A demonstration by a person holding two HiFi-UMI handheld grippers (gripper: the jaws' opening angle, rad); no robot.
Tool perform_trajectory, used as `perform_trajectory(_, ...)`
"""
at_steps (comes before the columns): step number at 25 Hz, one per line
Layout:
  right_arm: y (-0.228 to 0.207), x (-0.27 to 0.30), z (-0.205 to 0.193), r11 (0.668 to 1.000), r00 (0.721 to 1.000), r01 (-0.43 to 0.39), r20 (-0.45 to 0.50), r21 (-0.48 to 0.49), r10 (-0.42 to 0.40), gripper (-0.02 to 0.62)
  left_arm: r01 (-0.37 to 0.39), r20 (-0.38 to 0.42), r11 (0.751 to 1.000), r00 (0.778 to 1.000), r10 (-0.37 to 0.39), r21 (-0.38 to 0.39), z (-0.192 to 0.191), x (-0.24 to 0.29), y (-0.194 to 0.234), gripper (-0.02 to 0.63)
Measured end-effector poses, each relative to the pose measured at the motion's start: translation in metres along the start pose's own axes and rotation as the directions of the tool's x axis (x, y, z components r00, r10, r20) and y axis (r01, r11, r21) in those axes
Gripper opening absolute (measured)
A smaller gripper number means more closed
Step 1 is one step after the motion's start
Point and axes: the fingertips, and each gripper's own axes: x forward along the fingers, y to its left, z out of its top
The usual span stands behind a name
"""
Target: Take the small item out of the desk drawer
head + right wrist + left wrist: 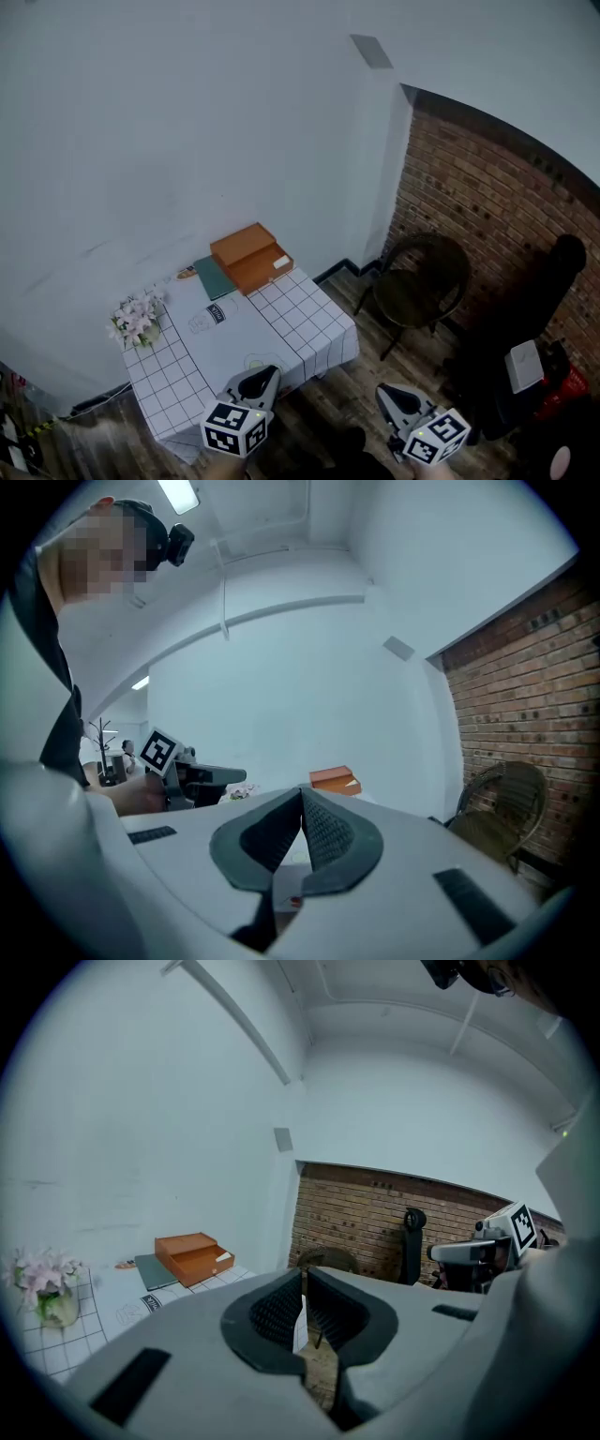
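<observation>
An orange desk drawer box (pixel 249 254) stands at the far end of the checked table (pixel 305 323), against the wall. Its lower drawer is pulled out, and a small white item (pixel 281 263) lies in it. The left gripper view also shows the box (pixel 192 1255) and the item (pixel 223 1257). The right gripper view shows the box (pixel 334 779) far off. My left gripper (pixel 266 375) hovers over the table's near edge, shut and empty (pixel 305 1274). My right gripper (pixel 385 395) hangs over the floor right of the table, its jaws together on nothing (pixel 301 794). Both are far from the box.
A green notebook (pixel 214 277) lies left of the box, and a vase of pale flowers (pixel 137 319) stands at the table's left edge. A dark round chair (pixel 422 281) sits by the brick wall (pixel 487 187). A black bag (pixel 539 309) leans at the right.
</observation>
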Motion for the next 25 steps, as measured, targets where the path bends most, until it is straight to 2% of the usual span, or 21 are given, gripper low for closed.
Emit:
perform_trajectory(9, -0.056, 0.119, 0.01, 0.987, 0.987, -0.159, -0.037, 0.007, 0.159, 0.005, -0.118, -0.018, 0.992, 0.993, 0.117, -0.047, 0.003, 0.061, 0.066, 0.026)
perform_trajectory(13, -0.097, 0.19, 0.027, 0.956, 0.954, -0.292, -0.065, 0.0, 0.291, 0.005, -0.235, -0.009, 0.969, 0.972, 0.235, -0.078, 0.021, 0.105, 0.104, 0.026)
perform_trajectory(16, -0.134, 0.24, 0.045, 0.933, 0.928, -0.361, -0.097, 0.001, 0.359, 0.005, -0.292, -0.013, 0.95, 0.956, 0.293, -0.107, 0.044, 0.151, 0.127, 0.026)
perform_trajectory(20, -0.176, 0.292, 0.066, 0.894, 0.887, -0.448, -0.121, 0.009, 0.446, 0.005, -0.337, -0.01, 0.937, 0.941, 0.337, -0.092, 0.077, 0.207, 0.143, 0.026)
perform_trajectory(25, -0.212, 0.329, 0.073, 0.863, 0.852, -0.503, -0.146, 0.038, 0.503, 0.005, -0.358, 0.012, 0.932, 0.933, 0.359, -0.063, 0.104, 0.252, 0.152, 0.026)
